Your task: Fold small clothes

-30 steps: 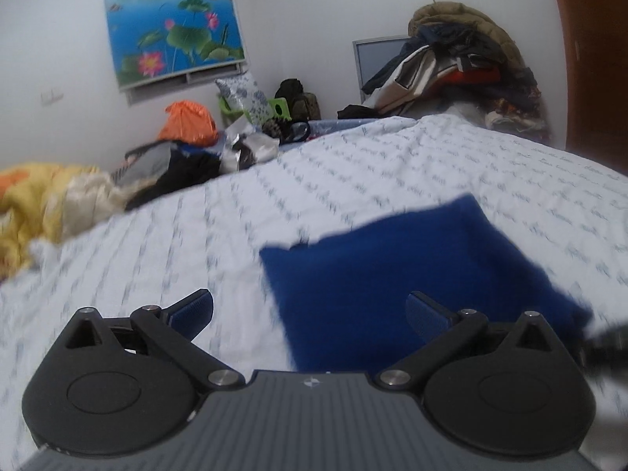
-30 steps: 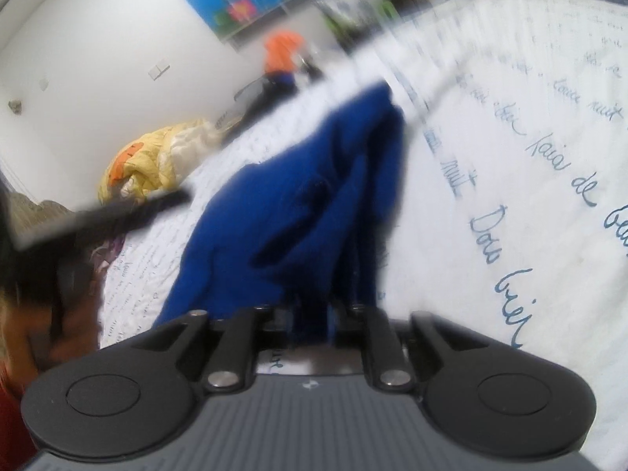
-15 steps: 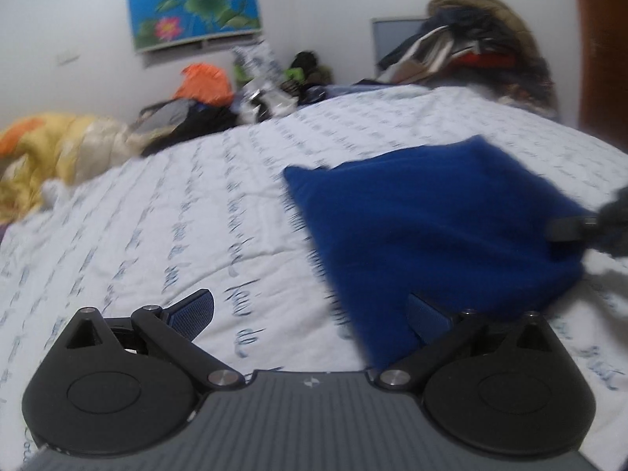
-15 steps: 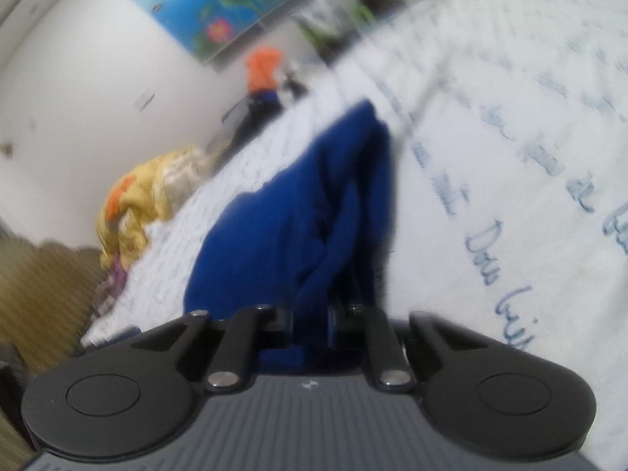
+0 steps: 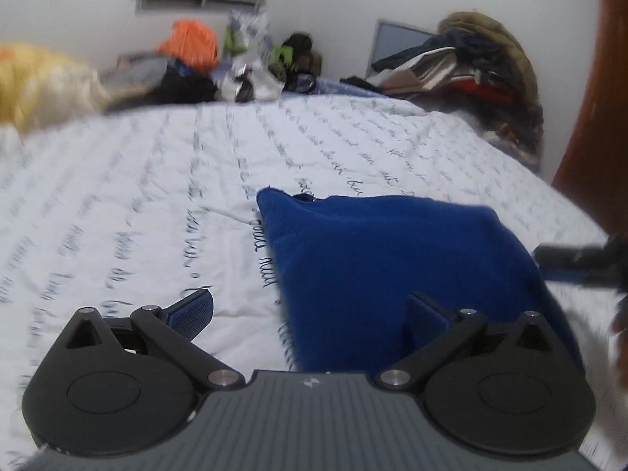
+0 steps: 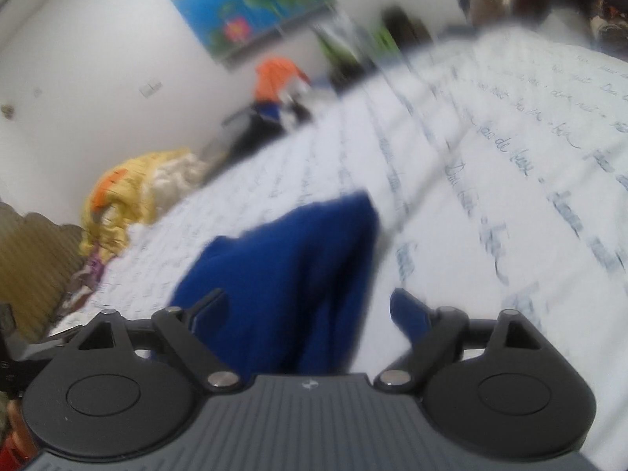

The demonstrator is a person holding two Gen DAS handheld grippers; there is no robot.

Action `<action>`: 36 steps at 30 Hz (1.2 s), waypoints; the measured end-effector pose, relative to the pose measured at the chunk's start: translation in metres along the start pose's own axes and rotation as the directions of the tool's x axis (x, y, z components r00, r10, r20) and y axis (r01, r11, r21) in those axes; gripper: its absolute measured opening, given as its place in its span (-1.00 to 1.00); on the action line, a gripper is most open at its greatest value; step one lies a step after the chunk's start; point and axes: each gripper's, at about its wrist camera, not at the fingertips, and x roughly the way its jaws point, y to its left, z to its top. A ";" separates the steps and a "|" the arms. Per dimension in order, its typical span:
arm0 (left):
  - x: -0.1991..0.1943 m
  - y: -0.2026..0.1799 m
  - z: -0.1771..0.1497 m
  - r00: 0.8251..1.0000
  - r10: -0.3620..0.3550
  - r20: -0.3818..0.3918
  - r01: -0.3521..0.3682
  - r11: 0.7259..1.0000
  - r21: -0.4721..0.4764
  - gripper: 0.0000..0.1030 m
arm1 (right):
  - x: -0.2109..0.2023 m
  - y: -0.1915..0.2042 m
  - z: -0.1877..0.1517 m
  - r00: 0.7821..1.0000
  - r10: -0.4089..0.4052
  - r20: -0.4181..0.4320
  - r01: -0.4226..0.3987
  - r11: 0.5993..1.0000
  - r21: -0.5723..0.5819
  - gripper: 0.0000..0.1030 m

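One blue garment (image 5: 392, 259), folded on the bed (image 5: 157, 180): your right gripper (image 6: 310, 310) has just spread, releasing it, and your left gripper (image 5: 310, 310) hangs wide, empty, above its near edge.

White bedsheet printed with rows of blue cursive script (image 5: 165, 180), spread over the bed. Yellow and cream crumpled bedding with an orange patch (image 6: 129, 192), at the bed's far left edge. Bright orange bag or bundle (image 5: 190, 45), among dark clutter along the far side. Tall heap of mixed dark, red and tan clothes (image 5: 475, 74), at the far right corner. Grey flat screen (image 5: 396, 45), behind that heap. Blue wall hanging with green lotus leaves and pink flowers (image 6: 243, 0), on the white wall. Reddish-brown wooden door (image 5: 600, 117), at the right edge.
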 end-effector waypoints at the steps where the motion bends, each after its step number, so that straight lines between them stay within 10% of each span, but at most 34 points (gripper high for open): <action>1: 0.010 0.005 0.005 1.000 -0.020 -0.019 0.019 0.999 -0.035 0.99 | 0.013 -0.005 0.006 1.000 -0.003 -0.017 0.003 1.000 0.000 0.75; 5: 0.042 0.025 0.020 0.989 -0.136 -0.066 0.121 0.976 -0.182 0.92 | 0.051 -0.016 0.020 0.997 0.022 -0.075 -0.020 1.000 0.019 0.72; 10: 0.077 0.036 0.034 0.968 -0.232 -0.099 0.194 0.936 -0.295 0.43 | 0.080 -0.021 0.029 0.989 0.099 -0.113 -0.095 0.995 0.041 -0.02; 15: 0.098 0.038 0.046 0.973 -0.218 -0.071 0.181 0.922 -0.344 0.26 | 0.095 -0.024 0.042 0.984 0.130 -0.122 -0.124 0.991 0.058 -0.21; 19: 0.110 0.038 0.052 0.979 -0.182 -0.091 0.139 0.924 -0.357 -0.60 | 0.108 -0.034 0.048 0.977 0.172 -0.129 -0.157 0.980 0.123 -0.23; 21: 0.108 0.035 0.054 0.982 -0.169 -0.090 0.130 0.933 -0.335 -0.63 | 0.109 -0.033 0.048 0.980 0.158 -0.123 -0.145 0.984 0.105 -0.68; 29: 0.095 0.006 0.072 0.998 -0.056 -0.028 0.050 0.983 -0.179 -0.65 | 0.090 -0.009 0.063 0.993 0.117 0.020 -0.117 0.993 -0.029 -0.75; 36: 0.109 -0.017 0.074 0.993 0.103 -0.059 -0.105 0.994 -0.040 -0.45 | 0.111 -0.014 0.071 1.000 -0.005 -0.024 0.004 0.999 -0.036 -0.71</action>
